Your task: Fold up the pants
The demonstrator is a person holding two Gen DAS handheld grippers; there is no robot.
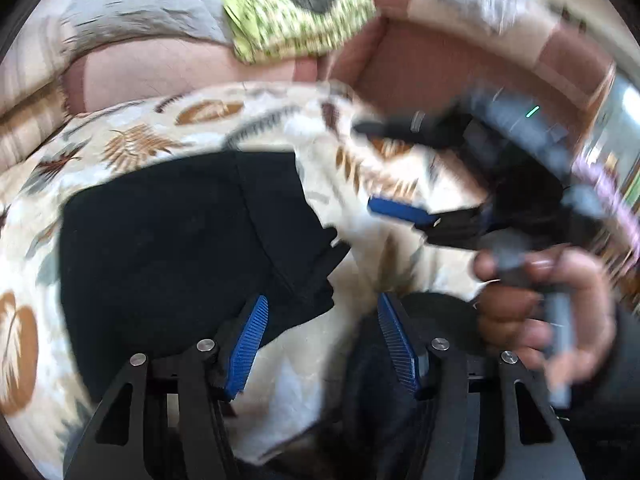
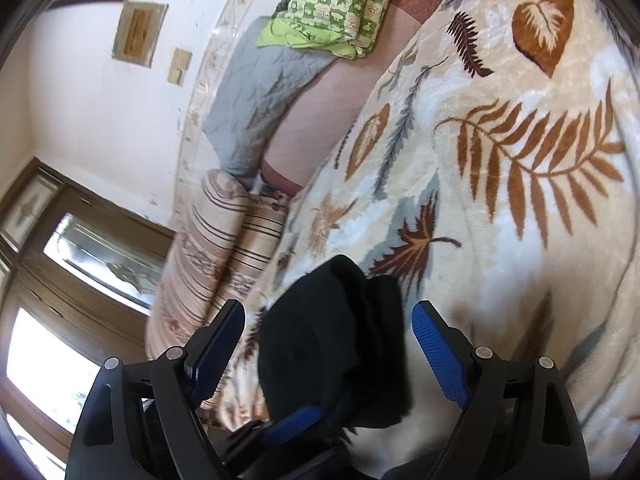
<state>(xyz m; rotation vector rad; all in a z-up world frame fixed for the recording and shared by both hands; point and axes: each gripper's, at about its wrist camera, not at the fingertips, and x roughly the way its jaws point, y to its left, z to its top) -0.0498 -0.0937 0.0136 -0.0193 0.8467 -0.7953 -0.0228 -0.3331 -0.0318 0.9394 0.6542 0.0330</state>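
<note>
both claws (image 1: pixel 320 344) (image 2: pixel 328 356) spread over black pants (image 1: pixel 180 240); green quilt (image 2: pixel 340 12) well apart.

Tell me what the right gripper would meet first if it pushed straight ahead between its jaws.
Most likely the folded black pants: they lie directly ahead of the open right gripper, on the leaf-print blanket. Depth is unclear, so how near is uncertain.

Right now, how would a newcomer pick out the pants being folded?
Start at the cream blanket with brown leaf prints that covers the bed. The pants lie on it as a folded bundle just ahead of the open left gripper. They are the only plain black cloth; the green checked cloth lies farther back.
</note>
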